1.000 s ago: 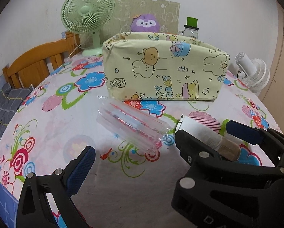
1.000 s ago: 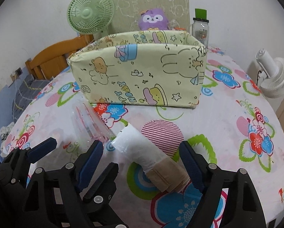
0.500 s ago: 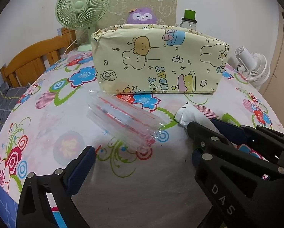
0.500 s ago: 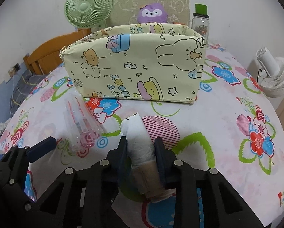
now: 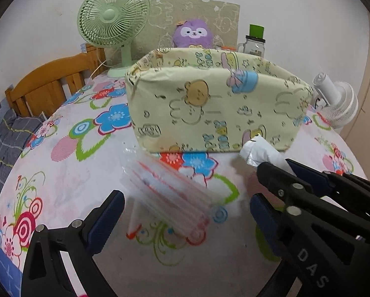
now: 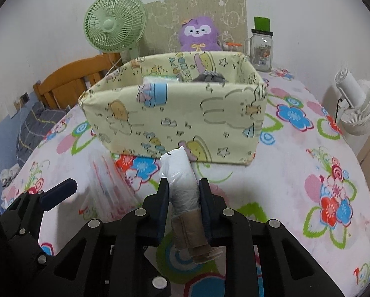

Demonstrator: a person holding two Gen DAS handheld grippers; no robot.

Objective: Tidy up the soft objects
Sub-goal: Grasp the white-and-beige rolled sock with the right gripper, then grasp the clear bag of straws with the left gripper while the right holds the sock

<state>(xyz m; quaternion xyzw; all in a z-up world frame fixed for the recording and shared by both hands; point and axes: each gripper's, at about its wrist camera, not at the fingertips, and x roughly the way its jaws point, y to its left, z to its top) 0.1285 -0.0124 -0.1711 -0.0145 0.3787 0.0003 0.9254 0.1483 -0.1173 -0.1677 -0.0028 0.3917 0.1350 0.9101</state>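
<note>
My right gripper is shut on a white plastic-wrapped roll with a tan end and holds it lifted above the table, in front of the yellow cartoon-print fabric bin. The roll also shows in the left wrist view, in front of the bin. The bin holds a clear packet and a grey item. A clear plastic bag with red stripes lies on the flowered tablecloth ahead of my open, empty left gripper; it also shows in the right wrist view.
A green fan, purple plush toy and glass jar with green lid stand behind the bin. A white fan is at the right table edge. A wooden bed frame lies to the left.
My right gripper closed on the roll and lifted it off the table toward the bin. Both grippers moved forward and up; the bin's inside now shows.
</note>
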